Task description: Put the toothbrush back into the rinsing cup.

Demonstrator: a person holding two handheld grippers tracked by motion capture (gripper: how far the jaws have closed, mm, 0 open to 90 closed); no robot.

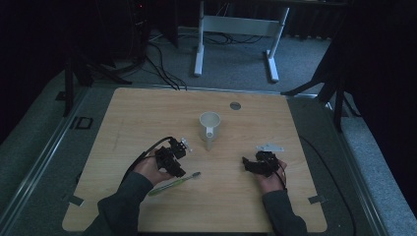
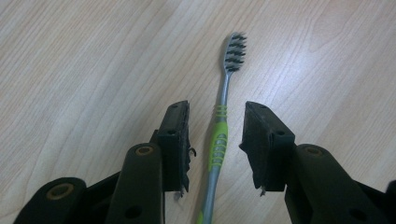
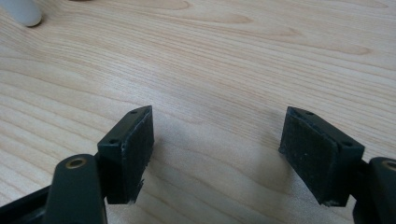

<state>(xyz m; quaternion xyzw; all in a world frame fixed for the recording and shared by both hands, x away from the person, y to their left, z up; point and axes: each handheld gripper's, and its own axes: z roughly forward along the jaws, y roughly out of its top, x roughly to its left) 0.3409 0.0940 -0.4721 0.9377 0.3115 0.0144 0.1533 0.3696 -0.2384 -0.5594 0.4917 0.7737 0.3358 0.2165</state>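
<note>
A toothbrush with a green and grey handle lies flat on the wooden table, bristle head pointing right. My left gripper is lowered over its handle. In the left gripper view the toothbrush runs up the gap between the two pads, which stand apart from it on both sides, so my left gripper is open. The bristle head lies beyond the jaw tips. My right gripper rests at the right of the table. In its own view my right gripper is wide open over bare wood.
A white mug stands upright at the table's middle, handle toward me. A small grey disc is set in the tabletop behind it. A white rounded object shows in the right gripper view's top left corner. A white desk frame stands on the carpet beyond.
</note>
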